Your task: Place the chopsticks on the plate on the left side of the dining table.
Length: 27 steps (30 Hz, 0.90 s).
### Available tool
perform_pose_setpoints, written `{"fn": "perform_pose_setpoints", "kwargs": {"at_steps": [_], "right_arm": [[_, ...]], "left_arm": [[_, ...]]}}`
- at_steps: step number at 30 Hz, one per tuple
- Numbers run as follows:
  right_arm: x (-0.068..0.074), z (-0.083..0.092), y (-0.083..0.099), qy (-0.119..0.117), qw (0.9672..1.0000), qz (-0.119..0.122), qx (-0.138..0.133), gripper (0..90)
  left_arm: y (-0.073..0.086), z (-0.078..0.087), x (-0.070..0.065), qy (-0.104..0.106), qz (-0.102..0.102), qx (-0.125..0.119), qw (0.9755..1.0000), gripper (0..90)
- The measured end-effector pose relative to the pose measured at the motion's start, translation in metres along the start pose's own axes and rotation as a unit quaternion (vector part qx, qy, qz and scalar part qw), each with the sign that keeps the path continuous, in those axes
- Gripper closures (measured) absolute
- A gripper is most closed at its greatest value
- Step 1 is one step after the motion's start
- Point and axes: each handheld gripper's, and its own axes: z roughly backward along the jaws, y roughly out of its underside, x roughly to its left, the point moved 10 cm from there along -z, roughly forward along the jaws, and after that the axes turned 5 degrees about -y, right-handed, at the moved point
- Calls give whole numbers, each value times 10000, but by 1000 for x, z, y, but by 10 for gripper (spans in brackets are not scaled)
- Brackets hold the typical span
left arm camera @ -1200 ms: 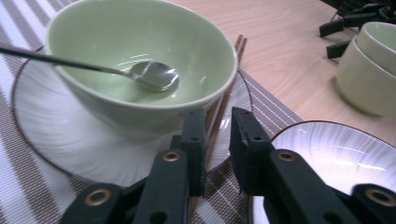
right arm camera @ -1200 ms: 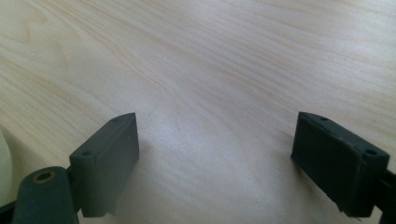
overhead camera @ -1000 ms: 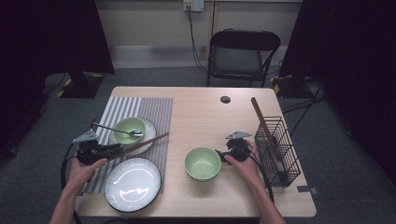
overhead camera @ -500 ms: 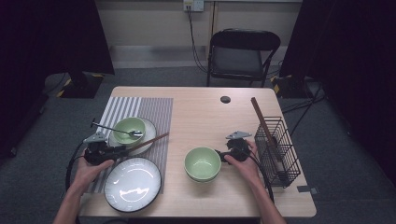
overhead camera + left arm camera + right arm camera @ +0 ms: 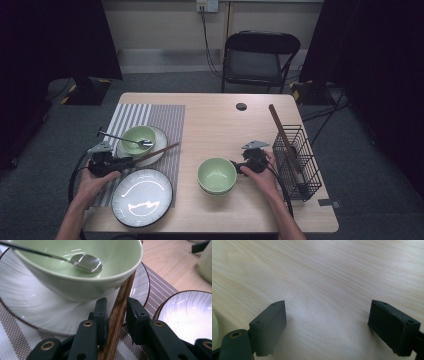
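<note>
The wooden chopsticks (image 5: 155, 152) lie with their long axis running from about eight o'clock to two o'clock on the high view, propped against the white plate (image 5: 159, 146) under the green bowl (image 5: 138, 138) on the striped mat. They look dark brown, grained and square-edged, and their lower end is cut off between the jaws in the left gripper view. The left gripper (image 5: 117, 315) has just narrowed, one pad seemingly touching and the other with a gap, so no firm grip shows; the right gripper (image 5: 327, 322) stands wide over bare table.
</note>
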Motion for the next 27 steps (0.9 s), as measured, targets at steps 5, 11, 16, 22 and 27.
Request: {"fn": "perform_pose_setpoints", "kwargs": {"at_steps": [5,11,16,22,27], "right_arm": [[0,0,0,-1,10000,2,0,143],[0,0,0,-2,10000,1,-1,143],[0,0,0,-2,10000,0,-1,143],[0,0,0,-3,10000,0,-1,143],[0,0,0,-4,10000,0,-2,143]], "left_arm": [[3,5,5,20,113,-89,9999,696],[3,7,9,-68,88,-53,9999,679],[3,8,12,-139,97,-82,9998,661],[1,11,21,-289,242,-176,9991,614],[1,10,21,-352,221,-176,9990,582]]}}
